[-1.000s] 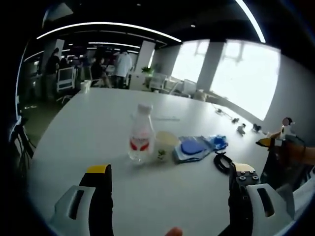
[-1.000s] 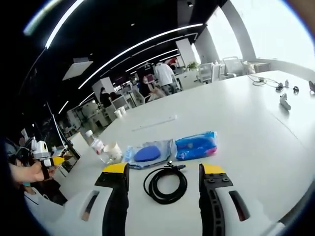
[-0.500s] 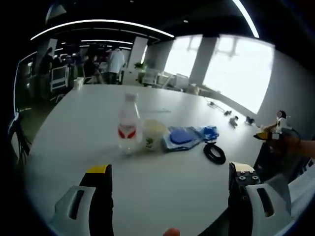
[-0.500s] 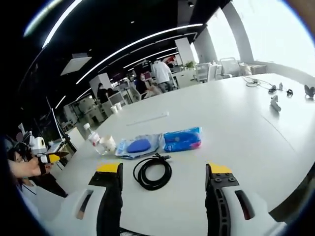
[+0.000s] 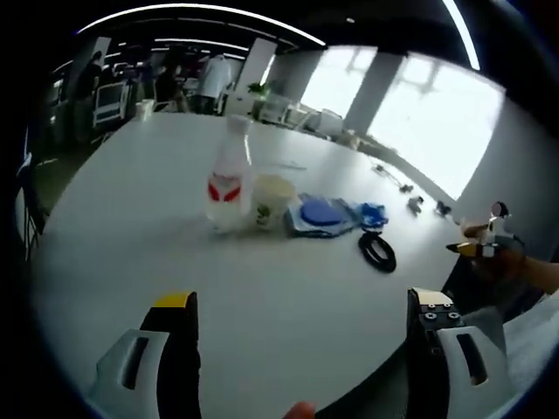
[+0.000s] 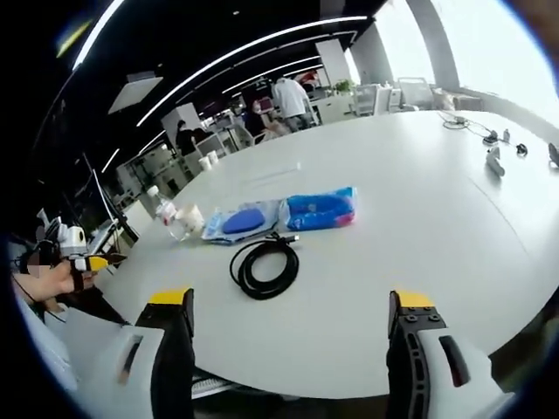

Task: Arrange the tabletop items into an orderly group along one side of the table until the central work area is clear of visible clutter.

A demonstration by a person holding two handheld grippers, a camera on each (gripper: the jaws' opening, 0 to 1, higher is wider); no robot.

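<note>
Jaws of the left gripper (image 5: 300, 327) spread wide, nothing between them, held over the near edge of the white table (image 5: 131, 227). Right gripper (image 6: 289, 325) same: jaws released, empty, above the table edge. Next out in the right gripper view, coiled black cable (image 6: 264, 265) lies alone, just in front of the row. Row behind it, left to right in that view: clear water bottle (image 6: 163, 209) upright, paper cup (image 6: 189, 217) touching or just beside it, clear bag with a blue disc (image 6: 242, 220), blue packet (image 6: 320, 209) against the bag. Left gripper view has the same line-up: bottle (image 5: 228, 175), cup (image 5: 273, 201), bag (image 5: 320, 215), packet (image 5: 372, 214), cable (image 5: 377, 250). Far right of the table, small dark gadgets and cords (image 6: 494, 158), well apart. Beyond, desks and standing people (image 6: 291, 97).
</note>
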